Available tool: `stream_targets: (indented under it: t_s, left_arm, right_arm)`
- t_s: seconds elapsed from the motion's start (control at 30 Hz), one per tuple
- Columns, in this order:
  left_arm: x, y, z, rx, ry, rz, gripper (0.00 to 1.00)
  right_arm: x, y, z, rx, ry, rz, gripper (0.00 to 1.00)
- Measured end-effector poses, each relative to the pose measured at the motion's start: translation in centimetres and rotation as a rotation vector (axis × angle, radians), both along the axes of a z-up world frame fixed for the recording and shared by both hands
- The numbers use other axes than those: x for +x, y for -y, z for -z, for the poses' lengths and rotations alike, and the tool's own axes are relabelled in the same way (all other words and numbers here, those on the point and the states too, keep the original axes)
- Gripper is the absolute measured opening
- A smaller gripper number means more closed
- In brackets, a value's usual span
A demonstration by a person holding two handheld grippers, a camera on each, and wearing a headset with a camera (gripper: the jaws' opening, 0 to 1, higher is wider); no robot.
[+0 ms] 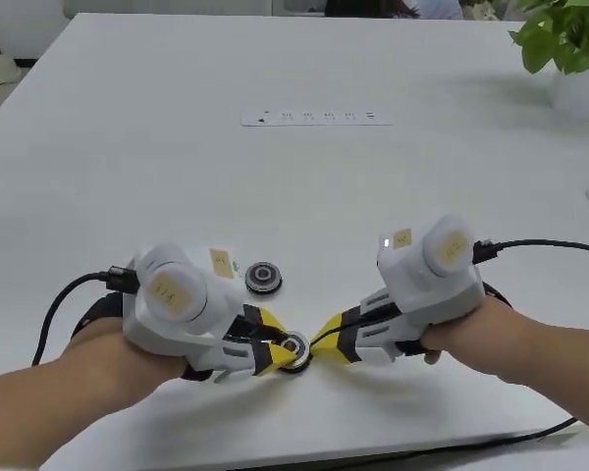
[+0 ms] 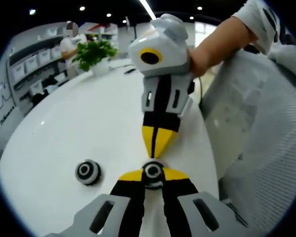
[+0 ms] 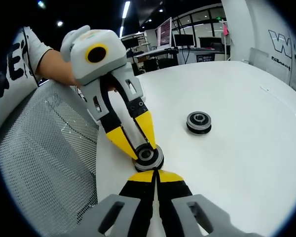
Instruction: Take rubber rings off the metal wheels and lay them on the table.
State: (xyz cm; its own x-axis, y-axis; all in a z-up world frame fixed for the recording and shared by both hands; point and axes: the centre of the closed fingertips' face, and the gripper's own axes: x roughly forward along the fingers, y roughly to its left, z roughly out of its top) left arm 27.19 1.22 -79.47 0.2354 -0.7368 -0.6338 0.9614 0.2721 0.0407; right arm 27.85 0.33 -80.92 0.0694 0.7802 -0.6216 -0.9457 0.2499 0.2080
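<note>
A small metal wheel with a black rubber ring is held near the white table's front edge, with my left gripper shut on it. In the left gripper view the wheel sits between the yellow fingertips. My right gripper is shut, its pointed tips meeting at the wheel's rim; it enters the left gripper view as the right gripper. In the right gripper view its own tips touch the wheel. Whether any rubber is pinched is hidden. A second wheel lies flat on the table behind.
A white power strip lies at mid-table. At the far right corner stands a potted plant. Cables trail from both grippers. A mesh chair stands just off the table edge.
</note>
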Motion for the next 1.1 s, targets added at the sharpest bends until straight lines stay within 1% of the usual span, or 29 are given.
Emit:
stream_targets:
  t_s: [0.13, 0.27, 0.33, 0.37, 0.4, 0.43, 0.5, 0.57, 0.67, 1.1]
  left_arm:
    - [0.3, 0.0, 0.2, 0.001, 0.001, -0.002, 0.13]
    - [0.5, -0.1, 0.4, 0.004, 0.002, -0.005, 0.13]
    - [0.6, -0.1, 0.4, 0.005, 0.002, -0.007, 0.13]
    - [0.7, -0.1, 0.5, 0.005, 0.002, -0.008, 0.13]
    - [0.7, -0.1, 0.5, 0.007, 0.003, -0.01, 0.13]
    - [0.7, -0.1, 0.5, 0.009, 0.004, -0.012, 0.13]
    - [0.8, -0.1, 0.5, 0.013, 0.005, -0.016, 0.13]
    - [0.8, -0.1, 0.6, 0.014, 0.004, -0.018, 0.13]
    - [0.8, -0.1, 0.6, 0.016, 0.001, -0.023, 0.13]
    - [0.2, 0.0, 0.2, 0.016, -0.002, -0.027, 0.13]
  right_arm:
    - [0.1, 0.0, -0.1, 0.013, -0.027, 0.023, 0.0]
    - [0.3, 0.0, -0.2, 0.035, -0.068, 0.067, 0.0]
    - [0.5, 0.1, -0.3, 0.045, -0.078, 0.083, 0.0]
    - [0.6, 0.0, -0.5, 0.056, -0.083, 0.092, 0.0]
    - [0.7, -0.3, -1.0, 0.097, -0.111, 0.119, 0.0]
    - [0.8, -0.1, -1.0, 0.091, -0.114, 0.123, 0.0]
    - [0.7, -0.2, -1.0, 0.095, -0.117, 0.125, 0.0]
    - [0.6, -0.3, -1.1, 0.109, -0.136, 0.139, 0.0]
    - [0.5, -0.3, -1.2, 0.125, -0.148, 0.142, 0.0]
    - [0.2, -0.6, -1.6, 0.134, -0.158, 0.136, 0.0]
